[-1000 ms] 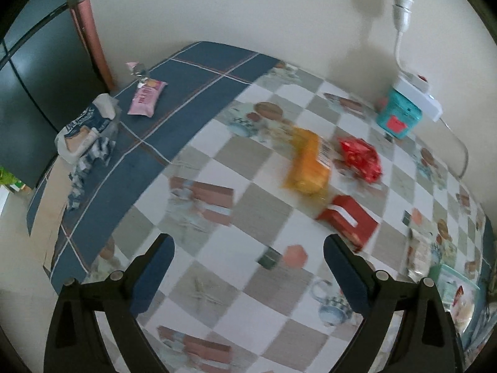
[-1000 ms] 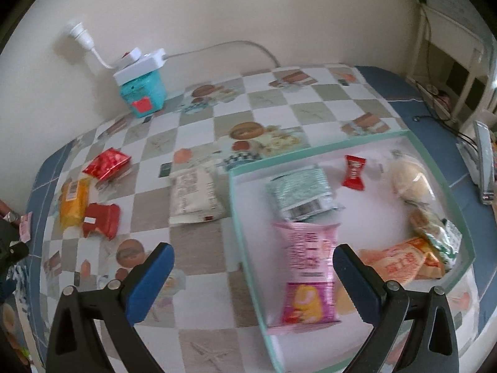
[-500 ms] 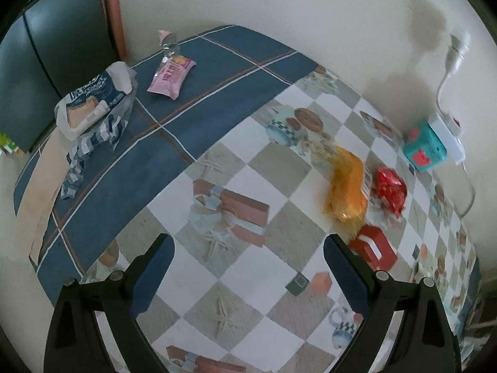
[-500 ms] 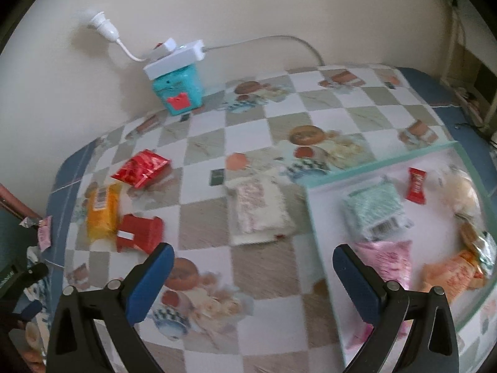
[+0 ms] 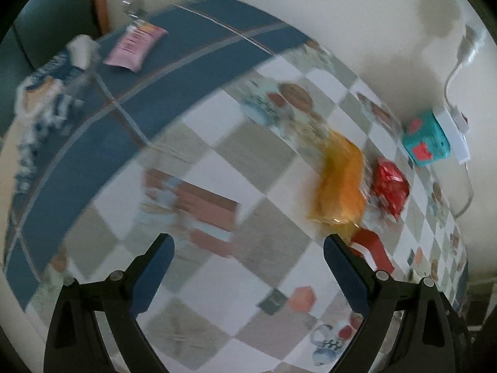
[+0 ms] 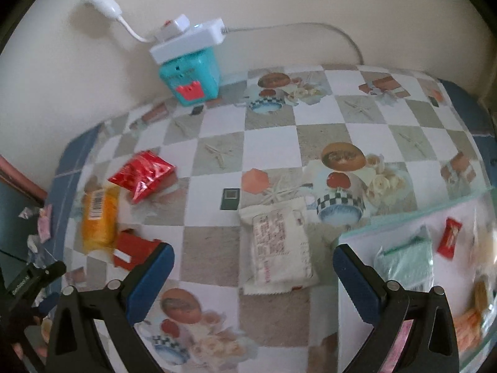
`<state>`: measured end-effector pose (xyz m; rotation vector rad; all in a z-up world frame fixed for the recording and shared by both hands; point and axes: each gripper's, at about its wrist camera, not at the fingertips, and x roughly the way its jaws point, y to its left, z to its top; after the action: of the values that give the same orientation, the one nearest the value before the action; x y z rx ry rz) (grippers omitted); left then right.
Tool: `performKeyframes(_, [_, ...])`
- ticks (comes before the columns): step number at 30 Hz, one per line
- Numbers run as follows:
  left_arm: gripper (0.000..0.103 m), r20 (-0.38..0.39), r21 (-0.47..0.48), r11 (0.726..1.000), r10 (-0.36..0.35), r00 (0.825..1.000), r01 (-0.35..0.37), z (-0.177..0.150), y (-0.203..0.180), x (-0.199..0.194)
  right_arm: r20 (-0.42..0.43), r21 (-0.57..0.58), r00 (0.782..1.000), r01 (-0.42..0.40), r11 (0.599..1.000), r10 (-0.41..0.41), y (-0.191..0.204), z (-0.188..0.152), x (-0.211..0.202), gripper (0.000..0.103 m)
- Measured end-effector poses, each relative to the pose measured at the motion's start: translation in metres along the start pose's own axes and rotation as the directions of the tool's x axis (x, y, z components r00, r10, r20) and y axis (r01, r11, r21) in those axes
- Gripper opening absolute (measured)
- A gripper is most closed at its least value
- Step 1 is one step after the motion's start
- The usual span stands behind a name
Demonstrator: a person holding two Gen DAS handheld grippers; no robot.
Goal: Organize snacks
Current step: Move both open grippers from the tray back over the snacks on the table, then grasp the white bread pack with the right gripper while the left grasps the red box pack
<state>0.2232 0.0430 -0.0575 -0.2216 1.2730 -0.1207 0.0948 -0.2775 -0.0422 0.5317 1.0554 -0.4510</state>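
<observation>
- Right gripper (image 6: pixel 253 275) is held wide apart, nothing between the fingers; it is poised above the checkered tablecloth (image 6: pixel 270 149), over the near end of a white snack packet (image 6: pixel 278 245).
- Left gripper (image 5: pixel 248 267) is likewise spread wide and empty, above the tablecloth; that view is motion-blurred.
- White snack packet is laid flat just left of the tray (image 6: pixel 413 214), outside its teal rim.
- Inside the tray: a pale green packet (image 6: pixel 407 261) and a small red candy (image 6: pixel 449 240) are seen; other items at the right edge are too blurred to identify.
- An orange snack pack (image 6: pixel 99 217), a red foil pack (image 6: pixel 141 175) and a red box (image 6: pixel 133 248) are clustered at the table's left side, well apart from the tray.
- A pink packet (image 5: pixel 135 45) and a blue-white bag (image 5: pixel 46 84) are located on the blue border of the cloth.
- A teal box (image 6: pixel 189 76) with a white power strip (image 6: pixel 188 42) on top is placed against the wall.
</observation>
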Motion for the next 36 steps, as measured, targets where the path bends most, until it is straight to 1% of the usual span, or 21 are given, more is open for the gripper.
performKeyframes(4, [0.097,-0.057,0.042,0.996,-0.073,0.996,0.076,0.001,-0.029,0.013,-0.062,-0.034,0.998,0.020,0.999,-0.022,-0.008,0.011,0.016,0.103])
performKeyframes(6, [0.097,-0.073,0.075,0.991,-0.103,0.992,0.108,0.000,-0.045,0.018,-0.089,-0.048,0.996,0.017,0.999,-0.022,-0.010,0.015,0.022,0.103])
performKeyframes(7, [0.097,-0.087,0.106,0.989,-0.096,0.992,0.105,-0.001,-0.057,0.022,-0.099,-0.053,0.995,0.016,0.998,-0.021,-0.010,0.016,0.025,0.103])
performKeyframes(9, [0.097,-0.106,0.137,0.986,-0.080,0.991,0.094,-0.002,-0.071,0.029,-0.104,-0.077,0.994,0.027,0.997,-0.035,-0.009,0.018,0.028,0.103])
performKeyframes(10, [0.097,-0.123,0.150,0.983,-0.084,0.989,0.102,-0.003,-0.079,0.033,-0.110,-0.089,0.993,0.032,0.996,-0.041,-0.007,0.020,0.030,0.103])
performKeyframes(12, [0.097,-0.156,0.176,0.975,-0.107,0.982,0.134,-0.004,-0.094,0.040,-0.125,-0.106,0.992,0.014,0.994,-0.027,-0.004,0.021,0.034,0.100])
performKeyframes(14, [0.097,-0.185,0.194,0.971,-0.102,0.977,0.138,-0.006,-0.108,0.049,-0.141,-0.125,0.990,0.011,0.992,-0.029,-0.001,0.022,0.039,0.096])
performKeyframes(15, [0.097,-0.200,0.201,0.971,-0.088,0.976,0.129,-0.007,-0.115,0.053,-0.149,-0.132,0.988,0.014,0.991,-0.034,0.000,0.022,0.041,0.095])
performKeyframes(19, [0.097,-0.212,0.210,0.974,-0.041,0.976,0.087,-0.007,-0.131,0.068,-0.176,-0.142,0.983,0.032,0.989,-0.057,0.000,0.019,0.052,0.085])
performKeyframes(20, [0.097,-0.206,0.219,0.974,-0.018,0.978,0.064,-0.008,-0.135,0.070,-0.172,-0.155,0.982,0.045,0.987,-0.072,0.001,0.018,0.053,0.084])
performKeyframes(22, [0.097,-0.193,0.235,0.971,0.011,0.981,0.036,-0.008,-0.141,0.072,-0.170,-0.163,0.982,0.049,0.985,-0.077,0.003,0.016,0.054,0.081])
performKeyframes(24, [0.095,-0.183,0.242,0.970,0.041,0.982,0.005,-0.008,-0.148,0.075,-0.189,-0.159,0.980,0.035,0.987,-0.066,0.007,0.013,0.057,0.074])
performKeyframes(25, [0.092,-0.170,0.251,0.968,0.064,0.983,-0.020,-0.009,-0.152,0.076,-0.192,-0.168,0.979,0.041,0.985,-0.073,0.010,0.010,0.059,0.070])
performKeyframes(28, [0.091,-0.144,0.281,0.958,0.108,0.984,-0.064,-0.013,-0.166,0.082,-0.161,-0.239,0.979,0.087,0.967,-0.127,0.022,0.002,0.059,0.060])
performKeyframes(29, [0.091,-0.140,0.288,0.955,0.116,0.983,-0.071,-0.015,-0.169,0.083,-0.153,-0.253,0.980,0.088,0.963,-0.130,0.026,-0.001,0.058,0.057])
performKeyframes(31, [0.089,-0.132,0.298,0.951,0.129,0.983,-0.084,-0.018,-0.173,0.084,-0.159,-0.256,0.981,0.070,0.964,-0.113,0.030,-0.006,0.056,0.056])
performKeyframes(33, [0.088,-0.131,0.307,0.948,0.132,0.983,-0.086,-0.022,-0.177,0.084,-0.153,-0.265,0.981,0.076,0.961,-0.120,0.033,-0.012,0.054,0.056])
performKeyframes(36, [0.088,-0.127,0.321,0.943,0.132,0.983,-0.085,-0.033,-0.172,0.080,-0.150,-0.245,0.983,0.070,0.967,-0.109,0.033,-0.020,0.050,0.055])
